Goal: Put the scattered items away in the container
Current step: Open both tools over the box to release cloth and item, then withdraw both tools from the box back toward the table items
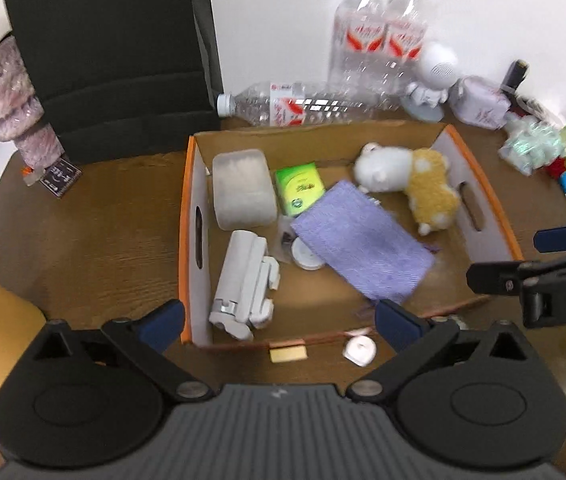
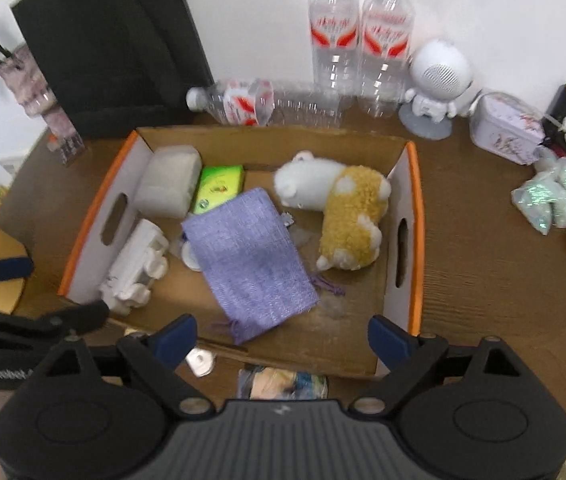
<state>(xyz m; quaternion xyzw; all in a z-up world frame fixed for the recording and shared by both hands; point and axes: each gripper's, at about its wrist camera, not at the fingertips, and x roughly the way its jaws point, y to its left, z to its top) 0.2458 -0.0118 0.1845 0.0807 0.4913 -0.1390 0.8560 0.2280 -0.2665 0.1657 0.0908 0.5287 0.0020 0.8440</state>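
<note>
Inside the cardboard box, toward the table's back edge, a purple cloth pouch, a plush toy, a green packet, a frosted tub and a white folded gadget are already lying. Nothing is being gripped: the left gripper and right gripper are both being held spread wide above the box's near wall. Outside that wall, a small white roll, a tan block, a metal piece and a printed packet are judged to be still waiting.
</note>
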